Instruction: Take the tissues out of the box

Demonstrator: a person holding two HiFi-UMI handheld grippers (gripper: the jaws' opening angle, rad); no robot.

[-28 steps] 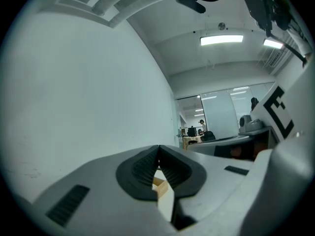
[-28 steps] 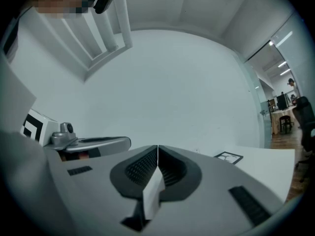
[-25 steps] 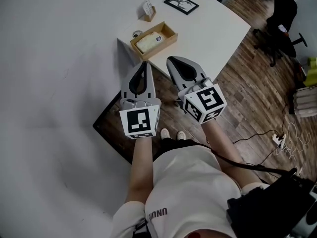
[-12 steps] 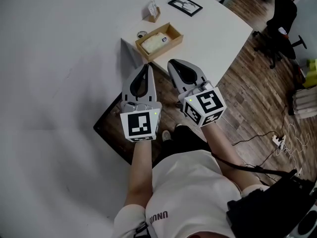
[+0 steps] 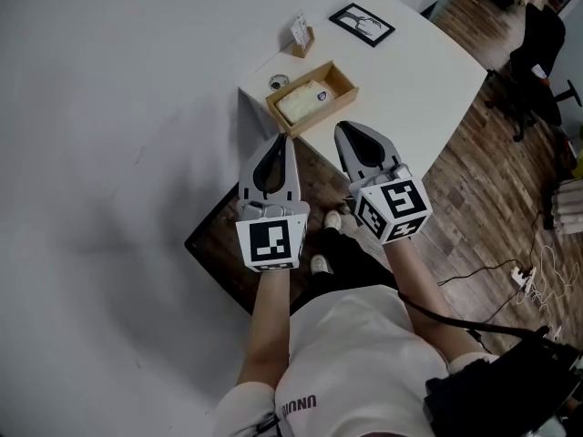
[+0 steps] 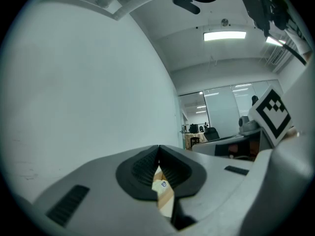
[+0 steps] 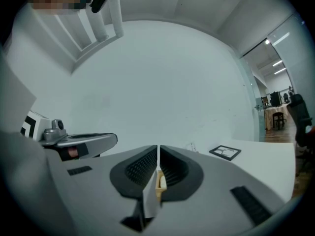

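A shallow wooden box [image 5: 321, 80] lies near the front corner of the white table [image 5: 410, 71], and a pale tissue pack [image 5: 302, 102] rests inside it. Both grippers are held level in front of the person, short of the table edge. My left gripper [image 5: 283, 140] is shut with nothing in it, its tip near the table corner. My right gripper [image 5: 345, 128] is also shut and empty, just right of the box's near end. In the left gripper view the tissue pack [image 6: 160, 185] shows below the closed jaws [image 6: 158, 148]. The right gripper view shows the box [image 7: 161, 181] behind its closed jaws [image 7: 158, 148].
A black picture frame [image 5: 362, 24] lies flat at the table's far side, a small card holder [image 5: 301, 35] stands near the wall, and a small round object [image 5: 278, 82] sits left of the box. The white wall runs along the left. Office chairs [image 5: 537, 57] and floor cables [image 5: 533, 271] lie to the right.
The person has stepped and both grippers have moved together a little toward the table, dipping slightly. Both stay shut and empty.
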